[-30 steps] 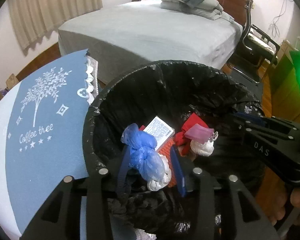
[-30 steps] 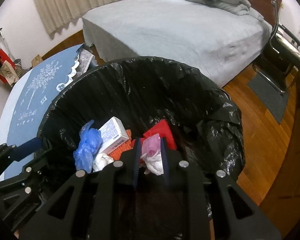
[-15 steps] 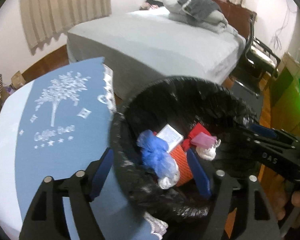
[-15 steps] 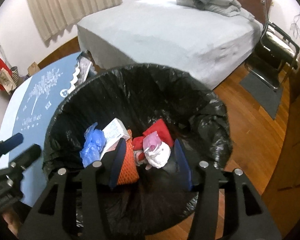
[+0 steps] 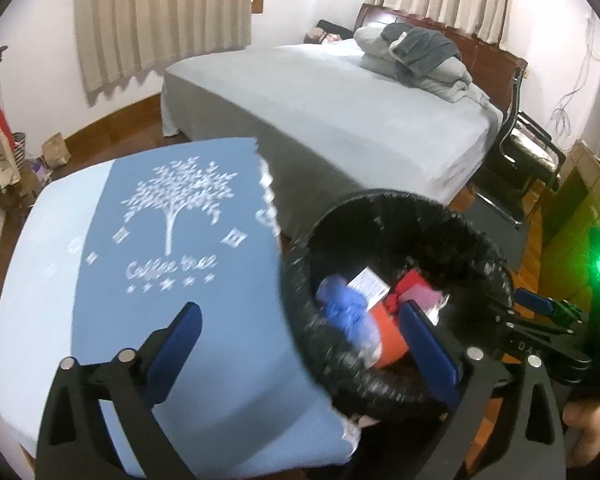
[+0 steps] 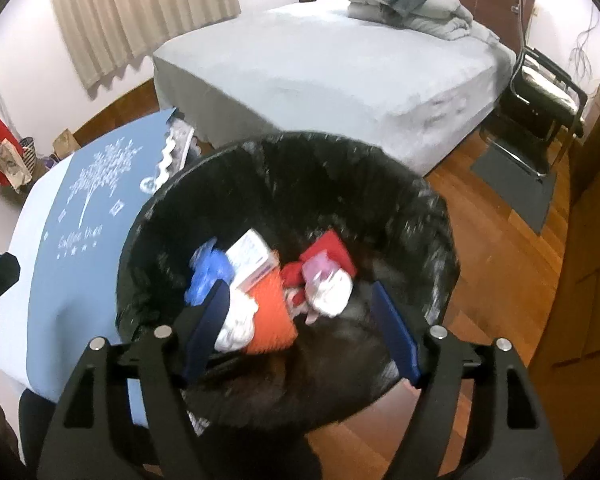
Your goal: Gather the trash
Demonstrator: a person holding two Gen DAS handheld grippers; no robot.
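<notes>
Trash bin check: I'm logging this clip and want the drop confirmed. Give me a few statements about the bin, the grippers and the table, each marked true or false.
1. Both grippers are open and hold nothing. True: the left gripper and right gripper have their fingers spread wide.
2. The bin has a white liner. False: the liner is black.
3. A blue bag lies in the bin beside a white box. True.
4. The pink-and-white wad is on the floor. False: it lies inside the bin.
5. The blue tablecloth has trash on it. False: none shows on its visible part.
</notes>
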